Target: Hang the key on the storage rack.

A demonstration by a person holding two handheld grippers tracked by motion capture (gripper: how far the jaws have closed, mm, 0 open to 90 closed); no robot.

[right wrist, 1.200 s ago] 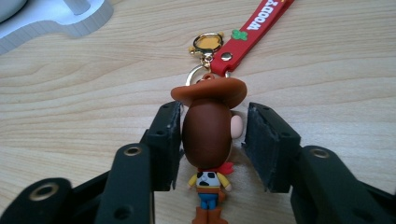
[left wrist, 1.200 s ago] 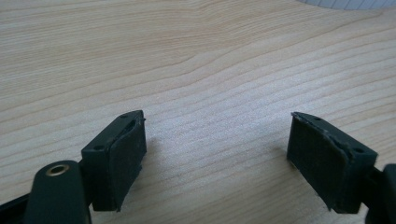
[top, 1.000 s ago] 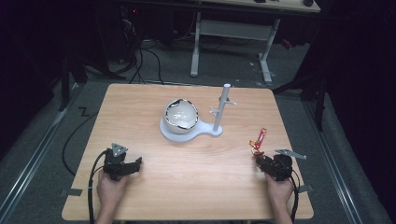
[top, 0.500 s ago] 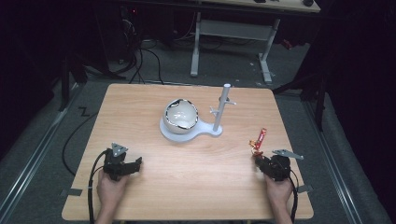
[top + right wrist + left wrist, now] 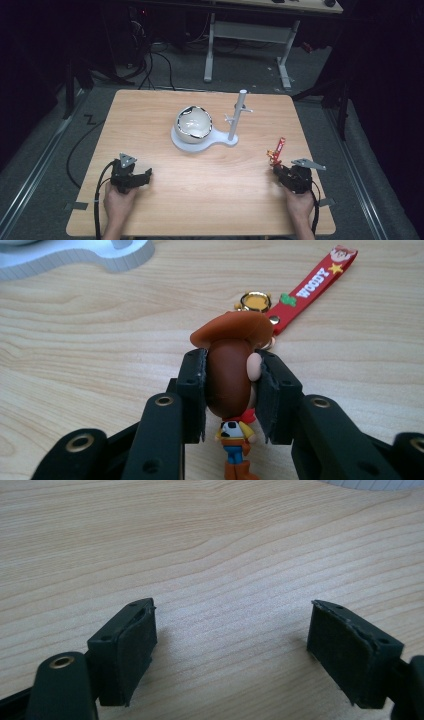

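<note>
Right gripper (image 5: pixel 231 395) has just closed its jaws on the head of the cowboy keychain (image 5: pixel 232 375) at the table's (image 5: pixel 150 115) near right edge; grasp step done, judged next: lift toward the white stand (image 5: pixel 239 116).

Overhead plus two close tabletop (image 5: pixel 200 200) views

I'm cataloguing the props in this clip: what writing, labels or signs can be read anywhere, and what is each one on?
"WOODY", in white letters with a yellow star after it, on the red strap of the cowboy figure keychain held in the right gripper.
No other text on the table or white stand.
</note>
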